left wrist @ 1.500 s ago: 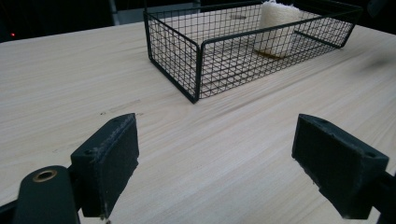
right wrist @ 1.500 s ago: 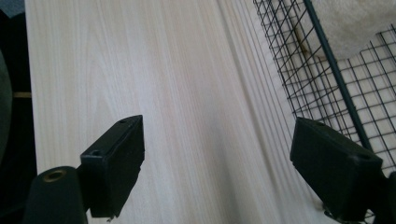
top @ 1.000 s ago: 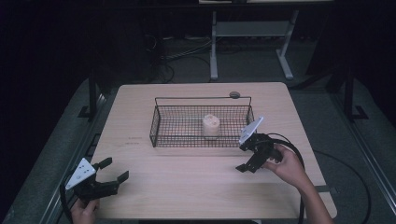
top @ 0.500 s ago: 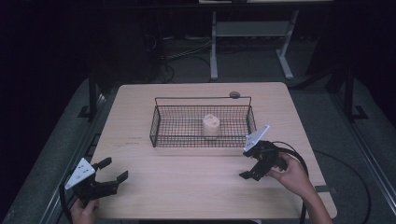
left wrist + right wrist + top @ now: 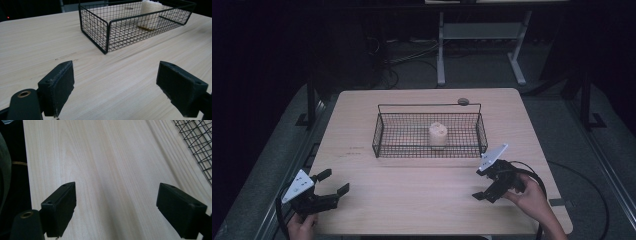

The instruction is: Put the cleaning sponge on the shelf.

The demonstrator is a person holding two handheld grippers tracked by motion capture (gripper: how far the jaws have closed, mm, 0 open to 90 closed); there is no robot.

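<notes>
A pale roll (image 5: 438, 135) is standing in a wire basket (image 5: 382, 135), well beyond the right gripper (image 5: 487, 190) (jaws spread, gripping nothing), which is hovering over the table (image 5: 412, 200).

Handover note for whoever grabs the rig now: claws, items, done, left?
Left claw: open, nothing in it, low over the table at its near left corner, pointing toward the wire basket.
Right claw: open, nothing in it, over the table's near right side, in front of the basket's right end.
Items: a pale roll stands upright inside the basket, right of its middle. A small dark disc lies on the table behind the basket.
Done: the roll is in the basket.
Left: likely nothing to carry; no loose item lies on the table near either claw.
</notes>
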